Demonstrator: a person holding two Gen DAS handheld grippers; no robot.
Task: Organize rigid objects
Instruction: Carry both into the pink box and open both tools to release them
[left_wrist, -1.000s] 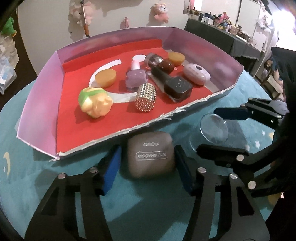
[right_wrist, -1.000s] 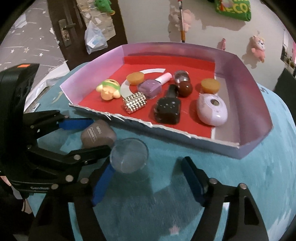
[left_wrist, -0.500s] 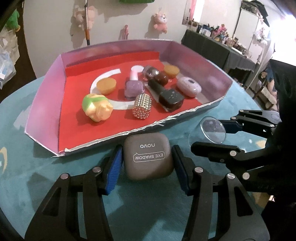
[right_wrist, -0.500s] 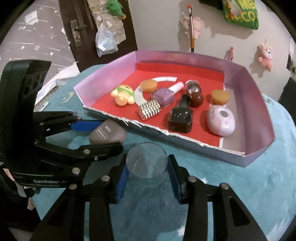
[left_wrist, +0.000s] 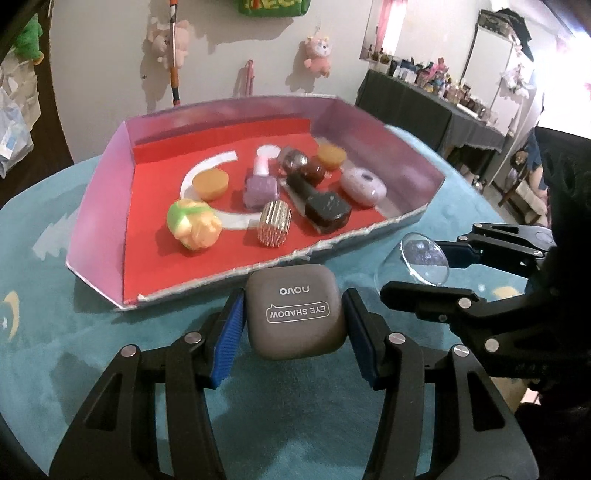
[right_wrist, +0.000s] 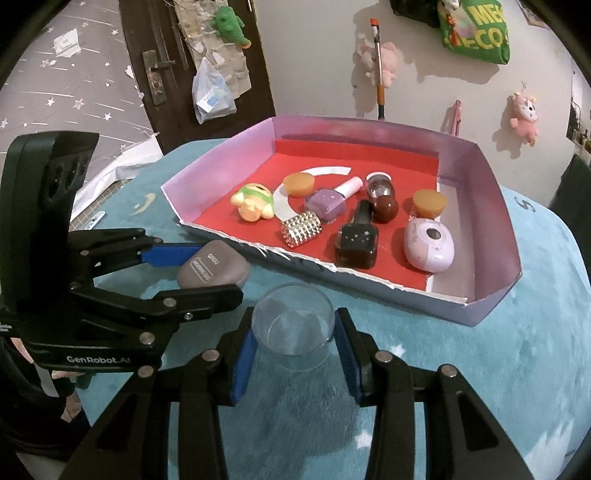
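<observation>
Left gripper (left_wrist: 293, 326): its blue pads are pressing both sides of the grey eye shadow compact (left_wrist: 295, 312), jaws part closed around it. The compact is sitting between the fingertips, label side up, just in front of the tray's torn near edge.

Right gripper (right_wrist: 293, 341): its jaws have just been closing; the pads are now gripping the clear plastic cup (right_wrist: 293, 326) on both sides. The cup is standing mouth up between the fingertips, over the teal cloth (right_wrist: 480, 369).

Relative placing: in the right wrist view the left gripper (right_wrist: 207, 275) and compact (right_wrist: 212, 269) are lying to the left of the cup, near it but apart. In the left wrist view the cup (left_wrist: 421, 260) is showing to the right, tilted, in the right gripper (left_wrist: 417, 267).

Tray (left_wrist: 99, 206): a pink-walled box with a red floor is resting on the cloth, beyond both held things. It is holding a green-capped toy figure (left_wrist: 194, 229), a studded silver cylinder (left_wrist: 274, 222), a purple nail polish bottle (left_wrist: 260, 186), a dark nail polish bottle (left_wrist: 321, 205), a lilac oval case (left_wrist: 364, 186) and two orange caps (left_wrist: 210, 182).

Change from a second ago: the right jaws were standing wide around the cup; now they are clamping it. The compact was already in the left pads. Both held things are appearing higher against the tray's near edge than before.
</observation>
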